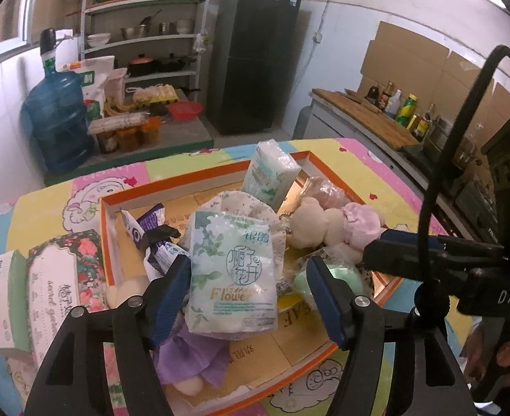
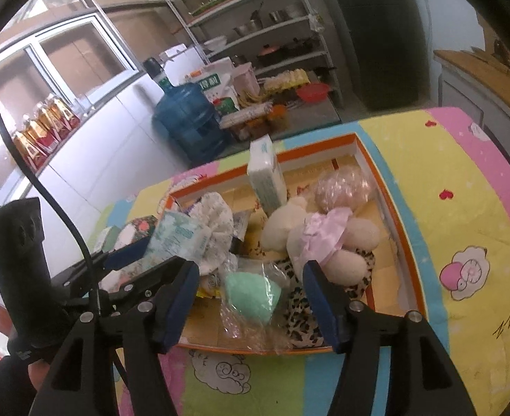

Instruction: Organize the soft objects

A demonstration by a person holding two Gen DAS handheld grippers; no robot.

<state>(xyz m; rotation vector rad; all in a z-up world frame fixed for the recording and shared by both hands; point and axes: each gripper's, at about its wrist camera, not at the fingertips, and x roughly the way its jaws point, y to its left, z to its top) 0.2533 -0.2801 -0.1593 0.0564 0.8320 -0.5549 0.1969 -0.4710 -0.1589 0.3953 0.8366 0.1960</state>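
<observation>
the left gripper (image 1: 248, 291) has its jaws spread around a flower-print tissue pack (image 1: 232, 274) lying in the orange-rimmed box (image 1: 171, 182), pads not touching it. the right gripper (image 2: 251, 298) hangs with jaws spread over a bagged green sponge (image 2: 253, 294). beyond sit a cream plush toy (image 2: 324, 239) and an upright tissue pack (image 2: 265, 180).

Both views are lit by soft daylight from the windows (image 2: 64, 66) at the left, and a glare patch is seen on the wrapped pink ball (image 2: 345, 187). Strong fisheye bending and dark vignetting are seen at the edges, and slight softness is noted throughout.
</observation>
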